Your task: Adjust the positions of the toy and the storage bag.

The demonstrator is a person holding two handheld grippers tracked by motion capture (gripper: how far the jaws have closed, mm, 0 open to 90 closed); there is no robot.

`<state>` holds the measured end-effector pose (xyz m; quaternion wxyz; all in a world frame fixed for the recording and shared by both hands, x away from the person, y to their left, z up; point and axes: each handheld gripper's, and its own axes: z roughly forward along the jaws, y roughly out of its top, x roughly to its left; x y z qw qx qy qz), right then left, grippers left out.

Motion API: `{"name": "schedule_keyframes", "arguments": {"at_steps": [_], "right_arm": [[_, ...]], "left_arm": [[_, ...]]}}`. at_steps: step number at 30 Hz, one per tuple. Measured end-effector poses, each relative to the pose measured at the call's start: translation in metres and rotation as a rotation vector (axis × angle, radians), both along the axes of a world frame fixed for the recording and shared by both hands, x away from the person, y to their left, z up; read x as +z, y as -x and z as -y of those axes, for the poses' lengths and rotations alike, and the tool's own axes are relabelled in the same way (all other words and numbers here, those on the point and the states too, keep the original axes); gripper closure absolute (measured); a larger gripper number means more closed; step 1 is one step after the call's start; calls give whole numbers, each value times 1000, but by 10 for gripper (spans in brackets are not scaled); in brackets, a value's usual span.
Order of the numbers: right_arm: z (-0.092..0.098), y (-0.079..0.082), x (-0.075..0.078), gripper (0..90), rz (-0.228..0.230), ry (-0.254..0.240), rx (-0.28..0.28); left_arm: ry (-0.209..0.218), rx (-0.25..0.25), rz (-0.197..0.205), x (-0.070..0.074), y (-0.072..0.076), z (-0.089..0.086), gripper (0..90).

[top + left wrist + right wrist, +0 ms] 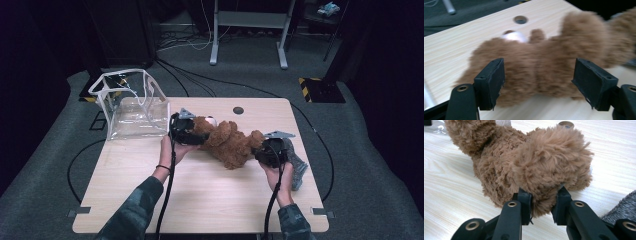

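Two grippers at a brown teddy on the table

The teddy [227, 139] lies just right of the clear bag [131, 102]. The right gripper [541, 203] is clamped on the teddy's limb, far from the bag; the left gripper [539, 81] stands at the bag-side end, jaws apart, pads clear of the fur between them

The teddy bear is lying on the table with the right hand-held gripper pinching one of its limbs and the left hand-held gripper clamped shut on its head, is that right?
Not quite. The left hand-held gripper is not clamped: the left gripper view shows its jaws wide apart on either side of the teddy bear, pads off the fur. The rest holds: the bear lies on the table, and the right hand-held gripper pinches a limb.
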<state>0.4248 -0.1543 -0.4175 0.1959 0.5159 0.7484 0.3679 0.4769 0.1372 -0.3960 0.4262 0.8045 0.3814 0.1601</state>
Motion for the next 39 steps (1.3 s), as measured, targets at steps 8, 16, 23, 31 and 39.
{"name": "schedule_keyframes", "arguments": {"at_steps": [8, 16, 23, 31, 39], "right_arm": [[-2, 0, -3, 714, -23, 3, 5], [13, 2, -5, 475, -66, -41, 40], [51, 12, -8, 211, -68, -116, 29], [66, -3, -10, 175, -83, -104, -53], [36, -39, -13, 172, -123, -39, -6]], "left_arm": [[-21, -43, 21, -5, 3, 40, 224], [-12, -56, 43, -22, -3, 39, 724], [-4, -48, 30, -36, 5, 18, 763], [3, -58, 26, -46, 16, 6, 774], [6, -71, 13, -58, 28, -6, 778]]}}
